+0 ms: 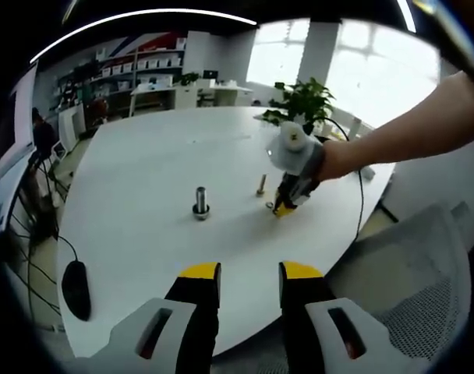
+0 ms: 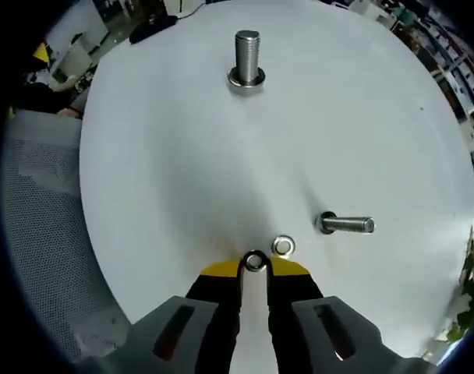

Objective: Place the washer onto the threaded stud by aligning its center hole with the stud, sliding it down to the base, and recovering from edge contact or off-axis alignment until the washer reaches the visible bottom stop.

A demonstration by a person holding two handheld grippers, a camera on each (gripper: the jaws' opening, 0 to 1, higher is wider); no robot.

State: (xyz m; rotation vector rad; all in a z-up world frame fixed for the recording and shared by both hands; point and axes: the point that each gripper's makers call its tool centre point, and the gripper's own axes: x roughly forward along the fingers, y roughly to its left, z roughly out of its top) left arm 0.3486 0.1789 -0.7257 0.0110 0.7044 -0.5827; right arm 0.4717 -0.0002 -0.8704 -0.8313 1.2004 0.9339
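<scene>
Right gripper [image 2: 255, 267] was nearly closed, pinching the small flat steel washer [image 2: 255, 262] by its rim; thin, stiff, slippery, so light edge hold advised. Left gripper [image 1: 249, 271] was open, empty.

The round table [image 2: 182, 156] has a smooth, matt white top with a faint sheen. The large threaded stud [image 2: 246, 53] near the far side is dull grey metal with ridged threads. The smaller stud [image 2: 348, 224] at right and two washers [image 2: 255, 261] [image 2: 283, 247] are shinier metal. The chair [image 2: 42, 226] at left is grey woven mesh.
</scene>
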